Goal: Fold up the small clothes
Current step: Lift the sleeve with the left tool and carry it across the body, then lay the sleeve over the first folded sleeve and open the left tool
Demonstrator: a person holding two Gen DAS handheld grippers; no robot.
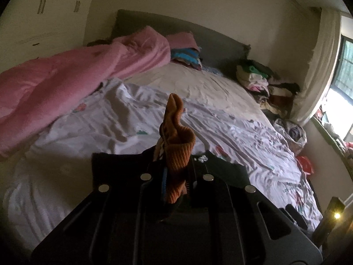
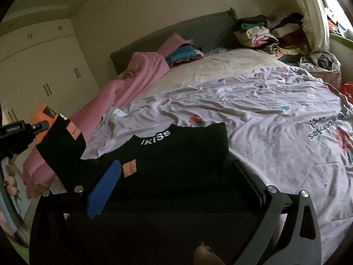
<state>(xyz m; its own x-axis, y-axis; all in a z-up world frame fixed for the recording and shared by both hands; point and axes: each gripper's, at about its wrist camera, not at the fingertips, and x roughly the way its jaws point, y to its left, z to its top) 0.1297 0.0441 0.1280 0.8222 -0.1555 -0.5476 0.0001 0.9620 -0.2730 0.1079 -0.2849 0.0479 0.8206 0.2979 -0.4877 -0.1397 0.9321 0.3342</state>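
The left gripper (image 1: 174, 176) pinches one orange ribbed cuff (image 1: 178, 154) of a black garment (image 2: 167, 154), its fingertips buried in cloth. The right gripper (image 2: 176, 183) stands spread over the garment, which hides its right pad; one blue pad (image 2: 103, 190) shows. The garment hangs over the printed sheet (image 2: 264, 132), lower half cut off.

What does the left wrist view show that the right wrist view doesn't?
Only the left wrist view shows the orange knit piece clamped in the shut left gripper.

Only the right wrist view shows the black garment and its white lettering, with the right gripper spread wide around it.

Both show the pink blanket and the printed sheet.
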